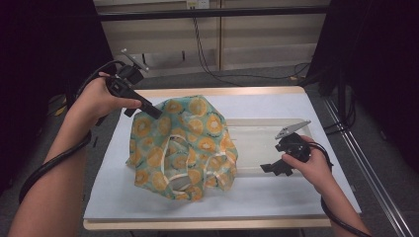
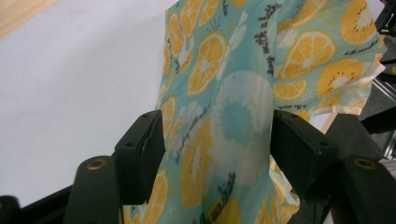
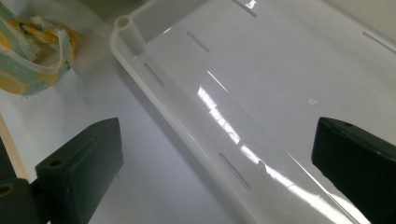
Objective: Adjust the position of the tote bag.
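Note:
A cloth bag point(image 1: 183, 143) printed with orange slices on teal lies crumpled on the white board, its pale handles on top. My left gripper point(image 1: 150, 111) reaches in at the bag's upper left corner. In the left gripper view its jaws point(image 2: 217, 126) stand apart with the fabric point(image 2: 224, 70) hanging loose between them, and the pads do not pinch it. To the right, my right gripper point(image 1: 271, 169) is held open beside a clear plastic tray point(image 1: 257, 136). The right gripper view has the open jaws point(image 3: 219, 135) over the tray's rim point(image 3: 187, 107), nothing between them, and a bit of the bag point(image 3: 28, 51) at top left.
The white board point(image 1: 276, 197) sits on a wooden table whose edge point(image 1: 207, 224) runs along the front. Black cables trail from both grippers. Dark curtains flank the table, and a metal rail point(image 1: 375, 177) runs down the right side.

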A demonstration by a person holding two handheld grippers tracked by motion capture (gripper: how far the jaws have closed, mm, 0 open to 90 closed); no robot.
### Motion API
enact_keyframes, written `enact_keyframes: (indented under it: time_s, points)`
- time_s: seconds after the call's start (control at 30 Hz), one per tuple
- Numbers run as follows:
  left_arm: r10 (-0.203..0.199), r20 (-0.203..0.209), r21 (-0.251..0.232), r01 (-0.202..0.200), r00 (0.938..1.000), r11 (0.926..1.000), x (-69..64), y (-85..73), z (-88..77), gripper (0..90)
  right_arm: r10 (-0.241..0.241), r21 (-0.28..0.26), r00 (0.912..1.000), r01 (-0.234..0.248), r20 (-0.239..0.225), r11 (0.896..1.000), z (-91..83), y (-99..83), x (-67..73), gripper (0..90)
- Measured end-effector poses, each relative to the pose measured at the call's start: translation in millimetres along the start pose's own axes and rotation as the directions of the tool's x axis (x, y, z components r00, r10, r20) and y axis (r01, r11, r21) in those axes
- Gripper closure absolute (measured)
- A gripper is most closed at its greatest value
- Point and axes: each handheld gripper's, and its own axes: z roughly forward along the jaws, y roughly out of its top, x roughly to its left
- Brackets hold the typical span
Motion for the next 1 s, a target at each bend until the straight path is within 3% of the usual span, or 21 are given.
enact_keyframes:
  time_s: [0.17, 0.23, 0.33, 0.53, 0.63, 0.77, 0.87, 1.0]
  points:
    - [-0.036, -0.019, -0.017, 0.036, 0.9991, 0.9992, 0.1, -9.5, -4.5, 32.7, -0.021, -0.002, 0.9995, 0.021, -0.023, 1.0, 2.3, 12.4, 3.0, 1.6]
    - [-0.019, -0.033, -0.006, 0.018, 0.9993, 0.9998, 0.5, -12.1, -6.8, 32.2, -0.032, -0.005, 0.9989, 0.032, -0.034, 0.999, 3.6, 17.1, 3.7, 1.5]
    - [-0.044, -0.035, -0.027, 0.043, 0.9984, 0.9987, 1.0, -16.0, -8.0, 31.2, -0.048, -0.008, 0.9976, 0.047, -0.049, 0.999, 4.4, 23.5, 4.5, 1.5]
    - [-0.027, -0.046, -0.039, 0.025, 0.9986, 0.9989, -0.3, -20.8, -12.2, 30.9, -0.074, -0.011, 0.9943, 0.073, -0.076, 0.997, 1.6, 34.6, 8.7, 1.5]
    - [-0.024, -0.057, -0.037, 0.022, 0.9981, 0.9991, -0.8, -22.7, -11.9, 30.9, -0.089, -0.003, 0.994, 0.089, -0.063, 0.996, -0.6, 39.8, 13.0, 1.6]
    - [-0.024, -0.047, -0.033, 0.023, 0.9986, 0.9992, -2.1, -24.4, -10.3, 31.0, -0.095, -0.014, 0.9918, 0.094, -0.085, 0.995, -3.5, 45.8, 14.8, 2.1]
    - [-0.016, -0.057, -0.025, 0.014, 0.9982, 0.9996, -1.7, -26.1, -9.8, 30.7, -0.104, -0.011, 0.9918, 0.104, -0.074, 0.995, -6.1, 50.6, 16.6, 2.2]
    - [-0.033, -0.028, -0.033, 0.032, 0.9991, 0.9989, -1.3, -29.2, -9.4, 32.2, -0.093, -0.022, 0.9917, 0.092, -0.089, 0.996, -8.4, 56.2, 15.3, 3.6]
